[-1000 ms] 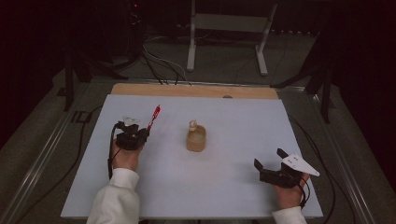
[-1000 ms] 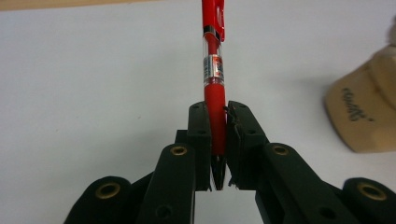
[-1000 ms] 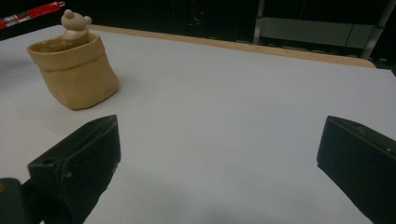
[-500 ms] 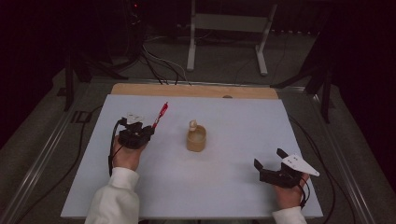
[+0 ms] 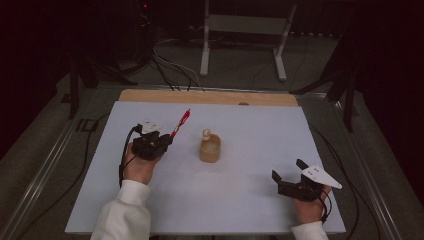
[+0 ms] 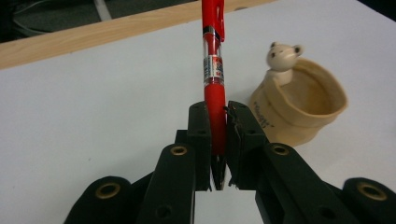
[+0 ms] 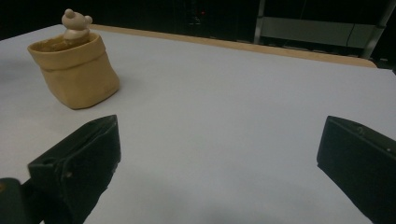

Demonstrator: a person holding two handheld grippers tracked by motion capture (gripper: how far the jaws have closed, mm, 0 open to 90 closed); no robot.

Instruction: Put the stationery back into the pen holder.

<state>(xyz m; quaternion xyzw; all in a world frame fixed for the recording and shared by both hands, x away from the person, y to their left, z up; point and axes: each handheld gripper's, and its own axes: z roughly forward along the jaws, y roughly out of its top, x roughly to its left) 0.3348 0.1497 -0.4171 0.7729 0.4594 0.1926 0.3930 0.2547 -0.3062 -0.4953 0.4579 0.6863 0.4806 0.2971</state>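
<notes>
Left gripper [image 5: 167,139] is clamped on a red pen [image 5: 181,122], which is pointed toward one o'clock, at nine o'clock of the tan bear cup [image 5: 210,148]. Right gripper [image 5: 287,176] is held spread apart over the table [image 5: 250,200].

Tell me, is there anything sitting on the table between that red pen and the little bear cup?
Nothing visible. The left gripper is shut on the red pen, held up off the white table. The tan bear cup stands just beyond to the person's right, its mouth open, with bare tabletop between them. The right gripper waits open, far off.
</notes>
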